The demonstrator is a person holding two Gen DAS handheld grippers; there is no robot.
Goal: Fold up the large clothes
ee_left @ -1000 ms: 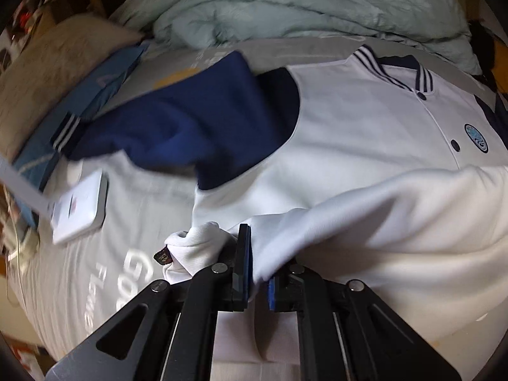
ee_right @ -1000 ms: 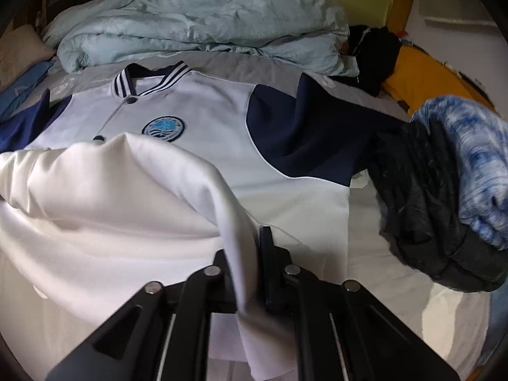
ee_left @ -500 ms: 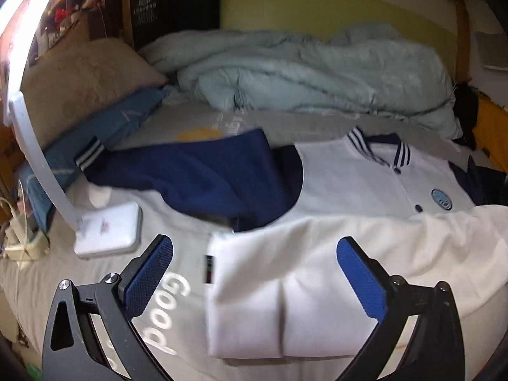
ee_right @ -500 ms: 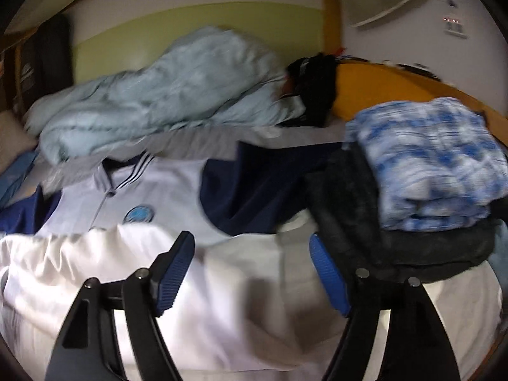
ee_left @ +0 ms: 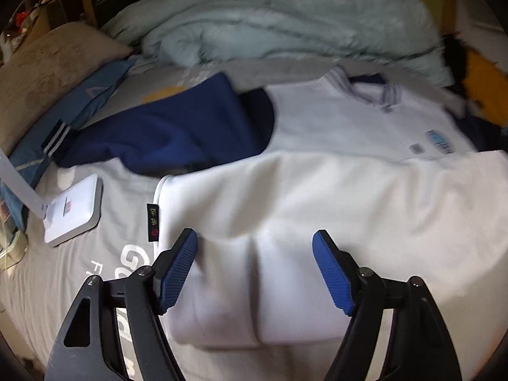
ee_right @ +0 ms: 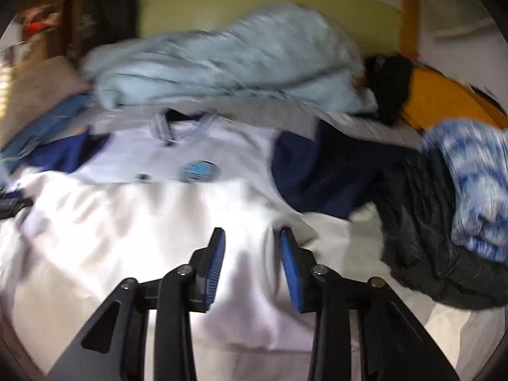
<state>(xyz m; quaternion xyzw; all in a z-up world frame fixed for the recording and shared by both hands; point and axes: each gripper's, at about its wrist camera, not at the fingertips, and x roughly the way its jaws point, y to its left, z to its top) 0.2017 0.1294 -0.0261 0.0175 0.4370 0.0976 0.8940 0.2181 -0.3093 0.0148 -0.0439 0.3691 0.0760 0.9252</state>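
A white jacket [ee_left: 333,133] with navy sleeves [ee_left: 177,130], a striped collar and a round blue badge lies front-up on the bed. Its white bottom part [ee_left: 301,222] is folded up over the body, also shown in the right wrist view [ee_right: 143,222]. My left gripper [ee_left: 255,244] is open and empty, just above the folded hem. My right gripper [ee_right: 252,244] is open with a narrower gap, empty, over the fold's right part. The right navy sleeve [ee_right: 320,174] lies spread toward the right.
A pale blue duvet [ee_left: 285,22] is bunched at the bed's far side. A white lamp base [ee_left: 74,209] and a blue pillow [ee_left: 79,101] sit at the left. A dark and blue-white clothes pile [ee_right: 451,206] sits at the right, beside an orange item [ee_right: 444,101].
One second ago both grippers were shut on the white hem. They have let go; the hem now lies folded over the body. The right jaws have since narrowed, and both grippers have shifted.
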